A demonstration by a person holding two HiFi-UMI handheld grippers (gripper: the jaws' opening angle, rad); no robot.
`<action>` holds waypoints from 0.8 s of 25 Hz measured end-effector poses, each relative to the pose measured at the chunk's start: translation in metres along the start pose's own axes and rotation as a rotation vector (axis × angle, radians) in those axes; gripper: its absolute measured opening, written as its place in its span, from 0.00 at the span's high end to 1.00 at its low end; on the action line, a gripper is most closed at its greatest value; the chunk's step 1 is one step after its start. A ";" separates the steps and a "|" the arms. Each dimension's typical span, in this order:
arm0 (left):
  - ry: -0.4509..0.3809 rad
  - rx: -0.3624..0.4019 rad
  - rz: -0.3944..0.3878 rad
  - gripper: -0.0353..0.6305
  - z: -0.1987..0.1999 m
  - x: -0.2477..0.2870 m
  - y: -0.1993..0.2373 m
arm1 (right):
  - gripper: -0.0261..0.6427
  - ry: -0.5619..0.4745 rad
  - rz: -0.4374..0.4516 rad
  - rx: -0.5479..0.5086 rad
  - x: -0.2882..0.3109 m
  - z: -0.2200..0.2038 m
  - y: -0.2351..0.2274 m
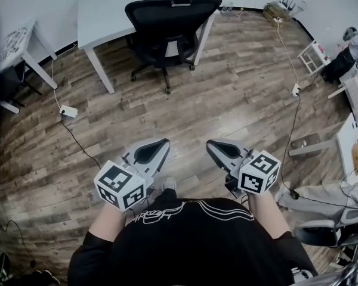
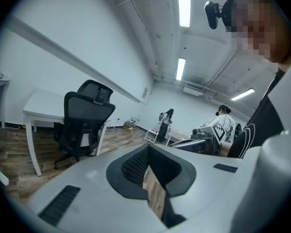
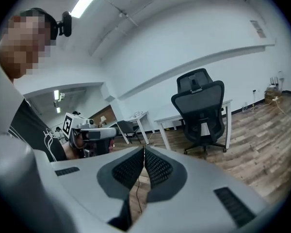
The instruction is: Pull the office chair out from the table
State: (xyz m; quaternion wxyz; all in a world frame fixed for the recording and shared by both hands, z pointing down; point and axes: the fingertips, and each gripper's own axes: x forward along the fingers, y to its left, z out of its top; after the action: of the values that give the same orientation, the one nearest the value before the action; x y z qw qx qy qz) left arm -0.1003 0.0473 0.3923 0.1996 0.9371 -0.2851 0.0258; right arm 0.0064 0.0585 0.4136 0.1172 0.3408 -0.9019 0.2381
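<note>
The black office chair point(image 1: 170, 16) stands at the far end of the wooden floor, its seat tucked under a white table point(image 1: 104, 11). Both grippers hang low, close to the person's body and far from the chair. My left gripper point(image 1: 161, 143) is shut with nothing between its jaws. My right gripper point(image 1: 210, 145) is shut and empty too. In the left gripper view the chair point(image 2: 82, 120) shows at the left beyond the closed jaw tips point(image 2: 148, 147). The right gripper view has the chair point(image 3: 201, 108) at the right, past its closed tips point(image 3: 144, 149).
A second white table point(image 1: 18, 46) stands at the left. A power strip point(image 1: 68, 111) with a cable lies on the floor left of centre. Another cable point(image 1: 295, 91) runs down the right, near a small white rack point(image 1: 315, 55). Two people point(image 2: 165, 123) stand far off.
</note>
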 end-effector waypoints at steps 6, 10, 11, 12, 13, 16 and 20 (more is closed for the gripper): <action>0.000 0.032 0.027 0.94 0.027 0.020 0.052 | 0.91 -0.048 -0.006 -0.038 0.033 0.057 -0.029; 0.000 0.072 0.014 0.94 0.052 0.045 0.063 | 0.91 -0.075 -0.031 -0.077 0.033 0.076 -0.051; 0.004 0.086 0.014 0.94 0.057 0.052 0.065 | 0.91 -0.085 -0.037 -0.073 0.032 0.081 -0.060; 0.010 0.099 0.018 0.94 0.060 0.060 0.069 | 0.91 -0.095 -0.042 -0.067 0.031 0.087 -0.069; 0.018 0.109 0.024 0.94 0.063 0.068 0.075 | 0.91 -0.104 -0.047 -0.060 0.032 0.092 -0.080; 0.034 0.109 0.048 0.94 0.070 0.095 0.095 | 0.91 -0.119 -0.042 -0.052 0.039 0.108 -0.114; 0.050 0.105 0.070 0.94 0.080 0.144 0.121 | 0.91 -0.132 -0.033 -0.063 0.050 0.136 -0.171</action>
State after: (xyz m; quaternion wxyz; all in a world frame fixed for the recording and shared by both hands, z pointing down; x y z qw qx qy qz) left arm -0.0513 -0.1509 0.3857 0.1563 0.9348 -0.3109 0.0709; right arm 0.0770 -0.1507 0.3750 0.0719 0.3668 -0.9089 0.1849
